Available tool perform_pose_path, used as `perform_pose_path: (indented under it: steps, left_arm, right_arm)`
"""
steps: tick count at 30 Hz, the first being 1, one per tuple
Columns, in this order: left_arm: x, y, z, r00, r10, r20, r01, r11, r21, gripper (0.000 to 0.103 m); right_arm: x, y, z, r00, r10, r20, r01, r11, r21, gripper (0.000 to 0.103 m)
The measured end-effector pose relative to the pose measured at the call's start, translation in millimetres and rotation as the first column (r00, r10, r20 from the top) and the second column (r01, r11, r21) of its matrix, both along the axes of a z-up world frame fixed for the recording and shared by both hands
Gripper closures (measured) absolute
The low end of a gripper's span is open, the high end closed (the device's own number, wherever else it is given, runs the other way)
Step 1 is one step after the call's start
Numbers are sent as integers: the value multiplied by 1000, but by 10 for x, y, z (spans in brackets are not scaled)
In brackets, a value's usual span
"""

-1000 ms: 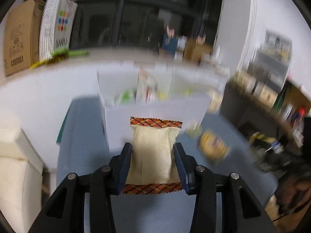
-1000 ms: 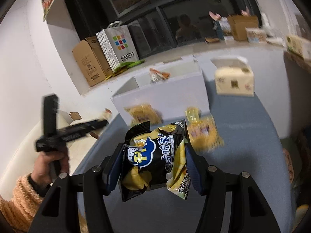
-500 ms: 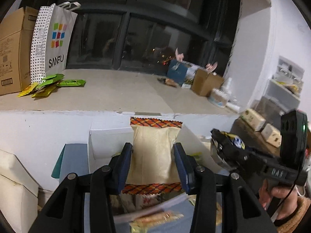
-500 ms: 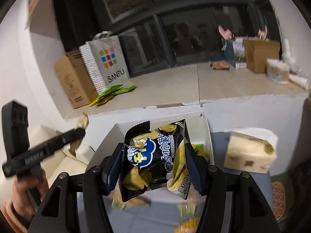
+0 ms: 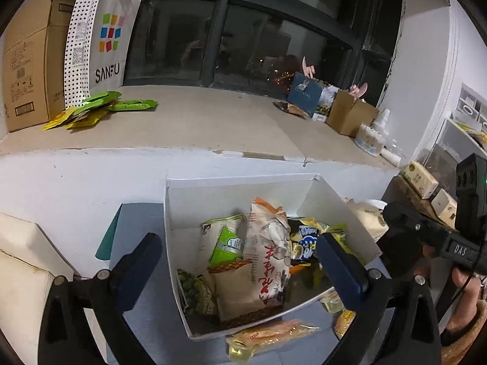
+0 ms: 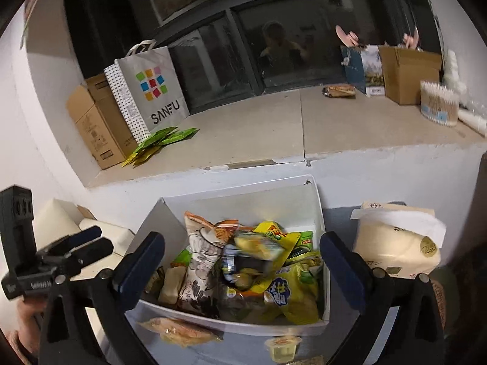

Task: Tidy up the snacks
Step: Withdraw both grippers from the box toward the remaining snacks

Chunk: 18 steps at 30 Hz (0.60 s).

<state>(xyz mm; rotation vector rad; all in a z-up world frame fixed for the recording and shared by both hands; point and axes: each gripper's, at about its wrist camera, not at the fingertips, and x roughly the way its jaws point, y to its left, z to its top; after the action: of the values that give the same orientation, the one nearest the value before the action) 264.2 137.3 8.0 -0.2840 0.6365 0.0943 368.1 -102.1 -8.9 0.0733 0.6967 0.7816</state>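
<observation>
A white open box [image 5: 243,188] [image 6: 261,196] holds several snack packets. The beige packet with orange plaid ends [image 5: 234,286] lies in its near left part. The black and yellow chip bag [image 6: 255,252] is blurred above the heap in the right wrist view. My left gripper [image 5: 240,261] is open and empty over the box. My right gripper [image 6: 240,261] is open and empty over the box too. Each gripper shows in the other's view, the right [image 5: 438,237] and the left [image 6: 54,261].
Loose snacks lie on the blue table in front of the box: an orange packet [image 5: 268,334] [image 6: 179,331] and a jelly cup [image 6: 283,346]. A tissue pack [image 6: 398,237] stands right of the box. A ledge behind holds a SANFU bag [image 5: 103,42], cardboard boxes and green packets [image 5: 100,109].
Both grippers moved over the white box and opened. The beige packet and the chip bag have dropped out of them into the box.
</observation>
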Motion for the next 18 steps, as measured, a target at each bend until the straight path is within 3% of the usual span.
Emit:
perform_pose_path:
  steps: [5,11,18]
  left_arm:
    - [-308,-131,142,997,-44,59,41,998,46,0]
    - [-959,-484,253,978,-123,168,104,988,115,0]
    - [-1738,-817,-19,968,-133,214,116,989,88,0]
  right_arm:
    - [-295,-76,90,996,60,64,-57,998,-40,0]
    - [-987,-476,59,984,100,148,-91,994,-63,0]
    - [-1700,-1079,-304,993,44,110,-43,999,-11,0]
